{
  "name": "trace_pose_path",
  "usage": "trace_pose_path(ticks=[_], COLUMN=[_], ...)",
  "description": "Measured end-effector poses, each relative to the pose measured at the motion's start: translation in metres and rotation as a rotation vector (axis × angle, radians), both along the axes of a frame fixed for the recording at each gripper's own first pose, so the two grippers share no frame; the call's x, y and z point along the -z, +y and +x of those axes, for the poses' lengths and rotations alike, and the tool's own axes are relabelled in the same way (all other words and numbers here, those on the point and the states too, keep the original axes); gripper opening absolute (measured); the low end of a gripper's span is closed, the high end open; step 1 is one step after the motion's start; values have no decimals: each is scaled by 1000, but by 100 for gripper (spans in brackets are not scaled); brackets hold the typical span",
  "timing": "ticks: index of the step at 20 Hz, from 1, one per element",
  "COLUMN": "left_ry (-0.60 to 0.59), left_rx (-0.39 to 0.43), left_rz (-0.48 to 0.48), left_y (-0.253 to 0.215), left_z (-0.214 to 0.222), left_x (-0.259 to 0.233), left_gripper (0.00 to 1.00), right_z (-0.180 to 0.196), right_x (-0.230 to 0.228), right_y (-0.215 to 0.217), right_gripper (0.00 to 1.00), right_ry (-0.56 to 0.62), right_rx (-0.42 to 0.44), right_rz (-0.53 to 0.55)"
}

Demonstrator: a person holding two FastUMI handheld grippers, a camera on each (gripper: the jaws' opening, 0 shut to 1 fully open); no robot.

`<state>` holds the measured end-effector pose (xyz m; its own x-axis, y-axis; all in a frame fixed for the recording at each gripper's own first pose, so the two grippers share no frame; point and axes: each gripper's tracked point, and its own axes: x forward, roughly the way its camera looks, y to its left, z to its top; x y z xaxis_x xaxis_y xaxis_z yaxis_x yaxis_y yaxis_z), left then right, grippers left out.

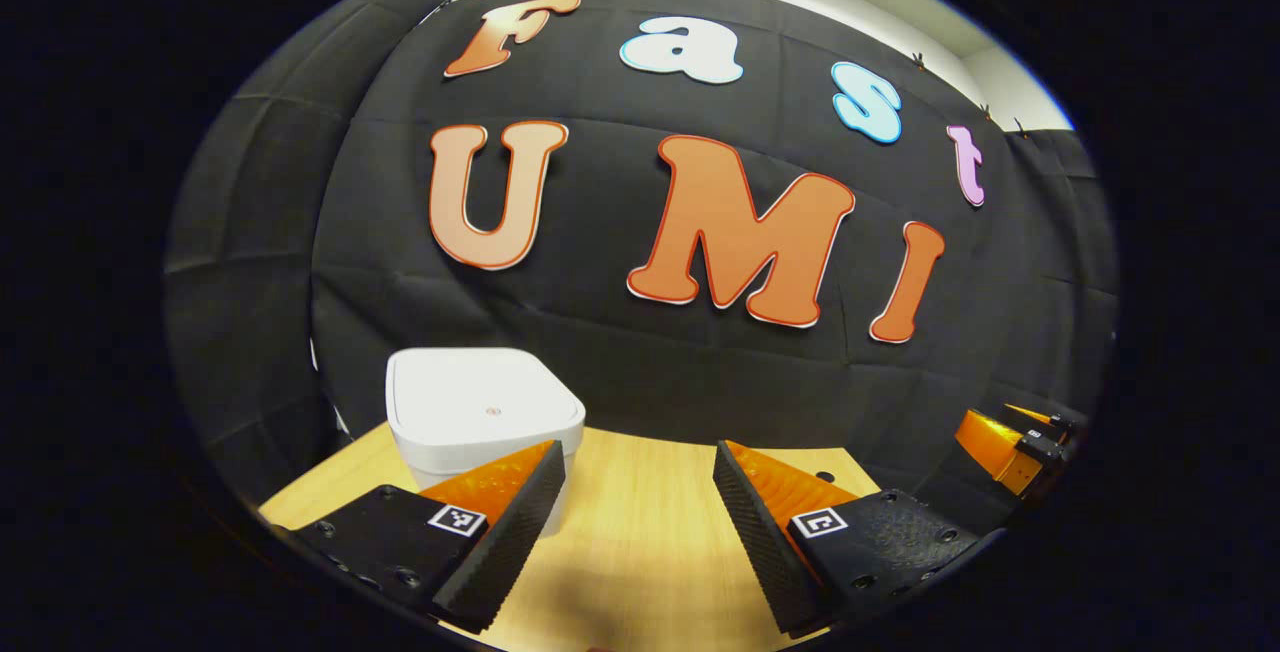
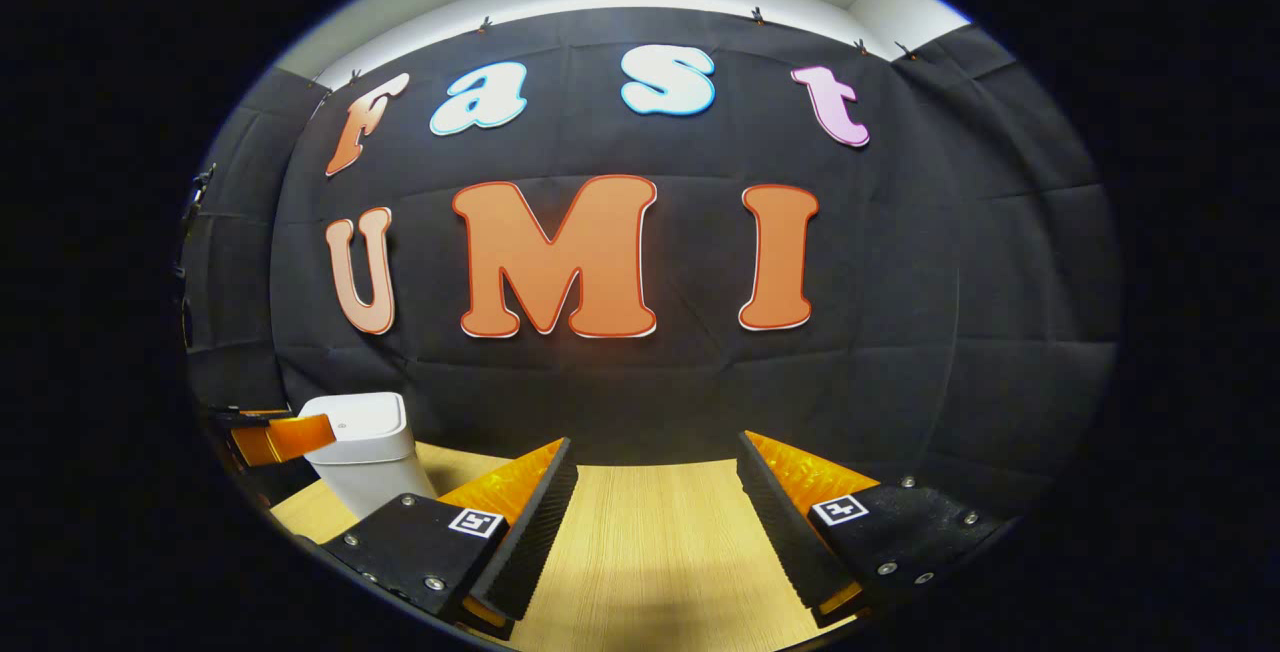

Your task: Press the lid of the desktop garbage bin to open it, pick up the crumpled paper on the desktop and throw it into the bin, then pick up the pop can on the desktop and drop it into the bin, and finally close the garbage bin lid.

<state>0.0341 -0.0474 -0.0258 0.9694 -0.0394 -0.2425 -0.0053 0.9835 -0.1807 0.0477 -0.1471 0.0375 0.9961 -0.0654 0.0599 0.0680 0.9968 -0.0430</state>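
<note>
A white desktop bin (image 1: 480,422) with its lid down stands on the wooden table at the back left, just beyond my left gripper's left finger. My left gripper (image 1: 640,477) hovers open above the table with nothing between its fingers. In the right gripper view the same bin (image 2: 362,452) stands far left, lid down, and my right gripper (image 2: 655,472) is open over bare wood. The left gripper (image 2: 275,437) pokes in beside the bin there. In the left gripper view the right gripper (image 1: 1015,442) shows at the far right.
The light wooden table (image 1: 640,532) runs back to the black cloth wall (image 1: 700,372) close behind the bin. Its far edge meets the wall right behind both grippers.
</note>
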Motion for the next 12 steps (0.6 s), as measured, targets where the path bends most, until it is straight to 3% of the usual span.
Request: trace_pose_path(ticks=[1,2,9,12], left_ry=[5,4,-33,-32], left_rx=[5,2,-3,-15], left_rz=[13,31,97,83], left_y=[-3,-2,1,7], left_z=[-2,-4,-8,-6], left_x=[2,4,-2,-1], left_gripper=[95,95,95,95], right_z=[-4,-8,-20,-22], right_x=[1,3,15,16], right_y=[6,12,33,27], right_gripper=[100,96,96,96], right_ry=[-7,-9,6,7], right_rx=[-9,-20,-65,-56], right_rz=[-8,-15,-33,-34])
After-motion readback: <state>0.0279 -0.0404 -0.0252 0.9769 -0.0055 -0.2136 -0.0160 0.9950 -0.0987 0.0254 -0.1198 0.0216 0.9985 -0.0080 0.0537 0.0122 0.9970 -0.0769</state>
